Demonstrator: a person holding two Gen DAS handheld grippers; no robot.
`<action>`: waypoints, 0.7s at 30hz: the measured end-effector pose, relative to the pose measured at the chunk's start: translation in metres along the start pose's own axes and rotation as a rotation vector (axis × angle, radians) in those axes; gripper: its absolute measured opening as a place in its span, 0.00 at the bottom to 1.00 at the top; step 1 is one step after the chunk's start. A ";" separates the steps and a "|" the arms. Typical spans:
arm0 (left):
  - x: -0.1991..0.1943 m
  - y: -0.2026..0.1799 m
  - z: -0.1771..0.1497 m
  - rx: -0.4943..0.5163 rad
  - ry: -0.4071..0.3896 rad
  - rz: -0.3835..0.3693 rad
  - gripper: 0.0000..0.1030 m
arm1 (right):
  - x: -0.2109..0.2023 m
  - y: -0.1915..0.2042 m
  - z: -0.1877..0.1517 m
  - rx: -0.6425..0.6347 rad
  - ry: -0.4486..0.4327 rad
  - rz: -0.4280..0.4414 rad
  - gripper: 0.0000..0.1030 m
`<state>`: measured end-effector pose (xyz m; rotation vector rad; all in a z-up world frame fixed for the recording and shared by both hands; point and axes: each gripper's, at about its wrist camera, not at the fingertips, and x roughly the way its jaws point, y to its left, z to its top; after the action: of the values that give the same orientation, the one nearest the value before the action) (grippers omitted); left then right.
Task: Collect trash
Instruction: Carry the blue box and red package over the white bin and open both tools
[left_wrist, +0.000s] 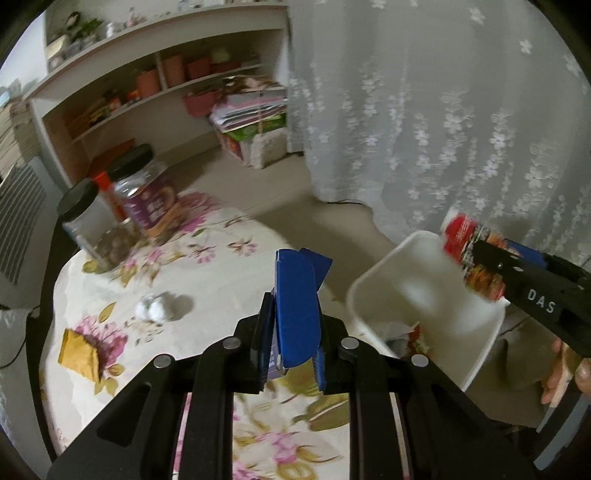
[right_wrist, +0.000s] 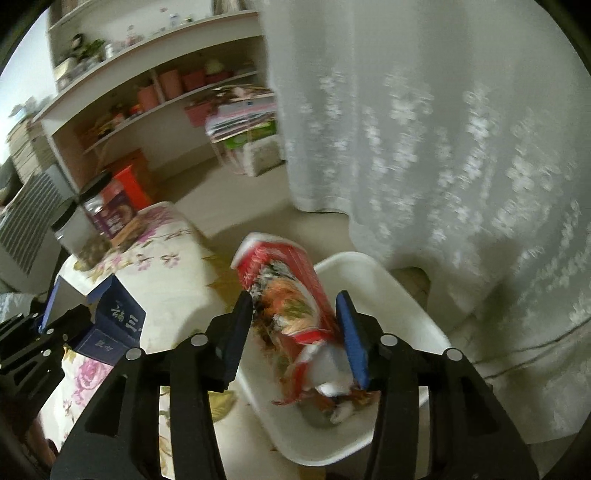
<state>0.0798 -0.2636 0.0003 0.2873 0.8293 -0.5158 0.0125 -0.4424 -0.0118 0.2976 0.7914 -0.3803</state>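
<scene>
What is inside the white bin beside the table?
In the white bin, some scraps of red and white wrapper lie at the bottom. The red packet held in the right tongs covers the rest.

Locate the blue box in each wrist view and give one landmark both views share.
Left wrist view: the blue box sits bottom centre, clamped upright between the left gripper's jaws.
Right wrist view: it is at lower left, over the floral table edge.
Shared landmark: the white bin.
</scene>
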 end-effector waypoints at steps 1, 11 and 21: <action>0.000 -0.010 0.003 0.014 -0.004 -0.011 0.18 | 0.000 -0.007 0.000 0.014 0.004 -0.007 0.47; 0.009 -0.094 0.014 0.108 -0.008 -0.099 0.18 | -0.011 -0.075 0.002 0.173 -0.013 -0.106 0.68; 0.011 -0.149 0.026 0.131 0.014 -0.207 0.35 | -0.029 -0.142 -0.002 0.388 -0.058 -0.217 0.80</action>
<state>0.0217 -0.4033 0.0024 0.3275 0.8453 -0.7639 -0.0698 -0.5623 -0.0081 0.5621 0.6916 -0.7470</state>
